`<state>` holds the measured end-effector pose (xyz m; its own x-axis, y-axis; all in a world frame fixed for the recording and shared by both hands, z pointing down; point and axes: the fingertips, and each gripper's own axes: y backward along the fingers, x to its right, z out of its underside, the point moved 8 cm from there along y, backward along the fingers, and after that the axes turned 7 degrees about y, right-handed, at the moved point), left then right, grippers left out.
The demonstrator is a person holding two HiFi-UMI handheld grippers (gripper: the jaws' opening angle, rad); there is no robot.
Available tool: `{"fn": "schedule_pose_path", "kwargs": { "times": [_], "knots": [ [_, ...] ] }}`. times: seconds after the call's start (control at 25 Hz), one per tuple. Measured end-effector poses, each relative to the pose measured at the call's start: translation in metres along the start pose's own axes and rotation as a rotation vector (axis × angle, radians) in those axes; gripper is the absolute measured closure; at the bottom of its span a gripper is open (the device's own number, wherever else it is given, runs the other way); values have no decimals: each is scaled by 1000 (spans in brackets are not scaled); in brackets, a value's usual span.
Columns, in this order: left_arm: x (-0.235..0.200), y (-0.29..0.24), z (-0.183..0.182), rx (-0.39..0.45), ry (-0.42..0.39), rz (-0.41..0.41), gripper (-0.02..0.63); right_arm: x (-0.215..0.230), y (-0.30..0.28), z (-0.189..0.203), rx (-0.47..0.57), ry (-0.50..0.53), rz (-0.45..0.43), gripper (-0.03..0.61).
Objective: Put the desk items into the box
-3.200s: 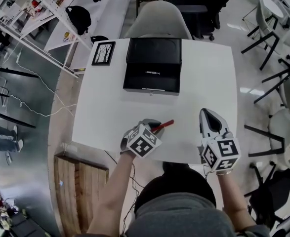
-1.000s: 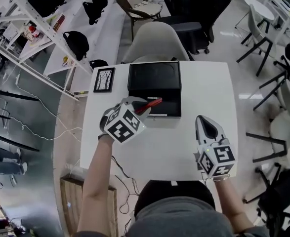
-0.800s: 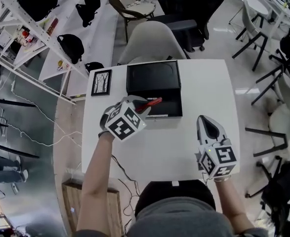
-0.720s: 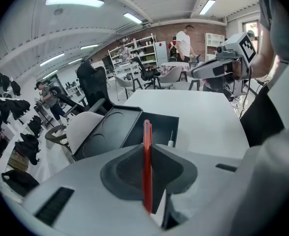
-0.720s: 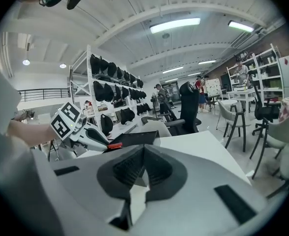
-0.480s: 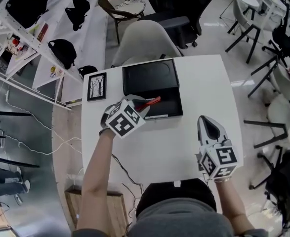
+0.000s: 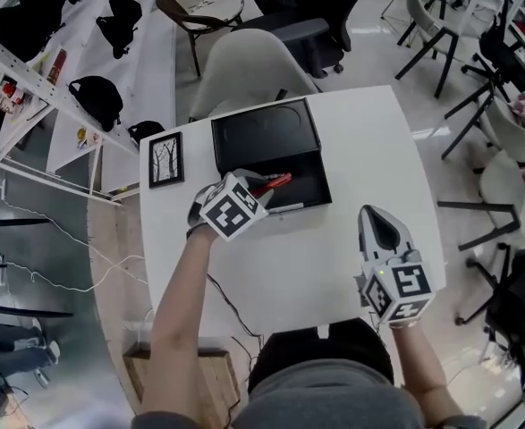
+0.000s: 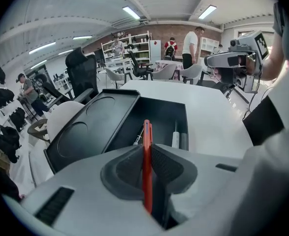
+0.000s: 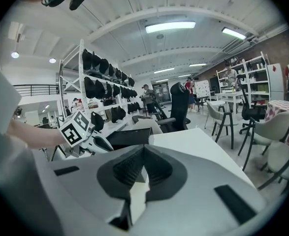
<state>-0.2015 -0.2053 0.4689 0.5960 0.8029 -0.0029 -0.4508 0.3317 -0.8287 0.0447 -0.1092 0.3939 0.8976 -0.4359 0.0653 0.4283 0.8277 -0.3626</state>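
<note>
Noted a black box (image 7: 309, 181) open at the far middle of the white surface (image 7: 369, 150), lid (image 7: 264, 132) folded flat behind the tray, toward a pale chair (image 7: 244, 61). Counted one silver pen (image 7: 284, 206) in the tray, lying along the near wall. Made out a second thin pale item (image 8: 138, 137) on the tray floor, too small to name.

Saw a red pen (image 7: 275, 183) clamped in the left hand-held gripper (image 7: 257, 189), jaws drawn in to a narrow gap on the barrel, free end jutting out over the left part of the tray. Cannot tell whether touching the tray floor. Found the right hand-held gripper (image 7: 376, 214) well apart, over the near right of the surface, jaws closed tip to tip with nothing between.

From the left gripper view alone: two round recesses pressed into the lid, people standing far off by shelving and a brick wall, the right hand-held gripper raised at the right edge.

From the right gripper view alone: racks of dark bags (image 9: 100, 90) along one wall, long ceiling lights, the marker cube (image 9: 75, 128) of the left hand-held gripper beside the box.

From the head view alone: a framed tree picture (image 7: 165, 160) just left of the lid, loose cables (image 7: 47, 239) on the grey floor, black-legged chairs (image 7: 503, 186) to the right of the surface.
</note>
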Motion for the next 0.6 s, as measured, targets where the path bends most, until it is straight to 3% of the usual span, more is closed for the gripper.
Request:
{"fn": "schedule_pose_path", "kwargs": {
  "times": [0.6],
  "knots": [
    [2,-33,-1,-32,-17,72,561,2,3,-1,-12,1,60,575]
  ]
}}
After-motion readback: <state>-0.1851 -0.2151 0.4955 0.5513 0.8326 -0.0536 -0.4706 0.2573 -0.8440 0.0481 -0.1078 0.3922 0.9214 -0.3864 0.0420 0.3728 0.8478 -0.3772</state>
